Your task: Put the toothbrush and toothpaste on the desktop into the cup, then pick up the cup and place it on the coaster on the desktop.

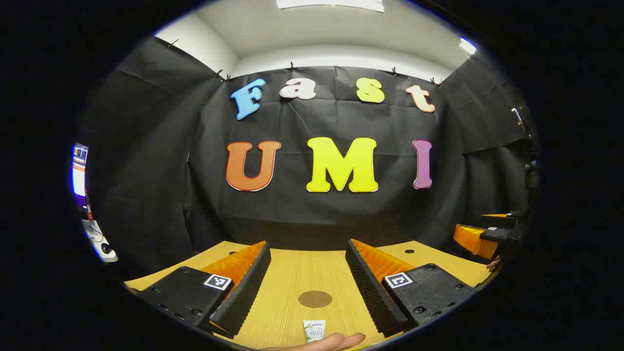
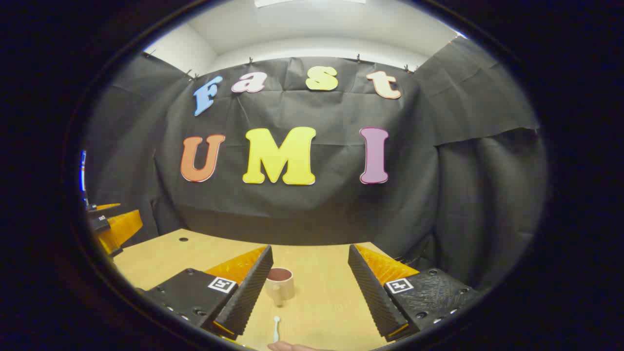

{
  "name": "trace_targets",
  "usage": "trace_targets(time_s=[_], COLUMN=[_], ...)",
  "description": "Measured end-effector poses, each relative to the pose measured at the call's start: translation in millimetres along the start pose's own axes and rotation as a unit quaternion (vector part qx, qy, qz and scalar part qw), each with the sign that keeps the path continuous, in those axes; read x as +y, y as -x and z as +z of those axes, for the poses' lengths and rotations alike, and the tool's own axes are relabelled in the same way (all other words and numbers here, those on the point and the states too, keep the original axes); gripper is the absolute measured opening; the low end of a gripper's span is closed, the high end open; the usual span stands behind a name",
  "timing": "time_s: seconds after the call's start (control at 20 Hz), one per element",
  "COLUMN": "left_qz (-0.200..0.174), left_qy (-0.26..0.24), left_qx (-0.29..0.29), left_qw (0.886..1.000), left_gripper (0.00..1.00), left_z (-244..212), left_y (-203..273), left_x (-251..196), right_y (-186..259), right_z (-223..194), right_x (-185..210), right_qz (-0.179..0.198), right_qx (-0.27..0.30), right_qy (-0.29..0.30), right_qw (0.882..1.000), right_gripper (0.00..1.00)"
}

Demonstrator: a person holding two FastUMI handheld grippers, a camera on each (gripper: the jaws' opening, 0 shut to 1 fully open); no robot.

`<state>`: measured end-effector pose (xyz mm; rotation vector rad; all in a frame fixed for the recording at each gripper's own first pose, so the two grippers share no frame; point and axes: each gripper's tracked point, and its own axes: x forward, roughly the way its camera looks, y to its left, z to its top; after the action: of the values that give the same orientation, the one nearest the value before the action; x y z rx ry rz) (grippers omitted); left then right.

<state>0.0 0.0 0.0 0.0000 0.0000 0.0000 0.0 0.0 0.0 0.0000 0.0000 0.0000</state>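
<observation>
In the left gripper view my left gripper (image 1: 308,285) stands open above the wooden desktop (image 1: 287,278). A round brown coaster (image 1: 315,299) lies between its fingers, farther off. Nearer, at the bottom edge, lies a white toothpaste tube (image 1: 314,330), with a person's fingertip (image 1: 331,342) beside it. The right gripper (image 1: 480,236) shows far right. In the right gripper view my right gripper (image 2: 308,287) is open and empty. A beige cup (image 2: 280,284) with a dark inside stands close to its left finger. A white toothbrush (image 2: 276,329) lies nearer, with a fingertip (image 2: 287,347) at its end.
The black cloth wall closes the back of the desk. A small dark hole (image 1: 409,251) marks the desktop at the far right, and another hole (image 2: 183,239) at the far left of the right gripper view. The left gripper (image 2: 114,226) shows at that view's left edge.
</observation>
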Motion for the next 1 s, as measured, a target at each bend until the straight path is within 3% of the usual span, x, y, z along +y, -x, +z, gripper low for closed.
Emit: trace_targets(time_s=[0.05, 1.0], left_qz=[0.002, -0.019], left_qy=[0.002, -0.004], left_qx=[0.003, 0.019], left_qw=[1.000, 1.000], left_gripper=[0.98, 0.98], left_z=[-1.3, -11.7], left_y=[-1.1, -6.3], left_x=[1.0, -10.1], right_y=[0.3, -1.7], right_z=[1.4, -19.6], right_x=[-1.9, 13.1], right_qz=[-0.001, 0.019], right_qx=[-0.001, 0.027], right_qy=[-0.002, 0.020], right_qw=[1.000, 0.999], right_gripper=[0.97, 0.98])
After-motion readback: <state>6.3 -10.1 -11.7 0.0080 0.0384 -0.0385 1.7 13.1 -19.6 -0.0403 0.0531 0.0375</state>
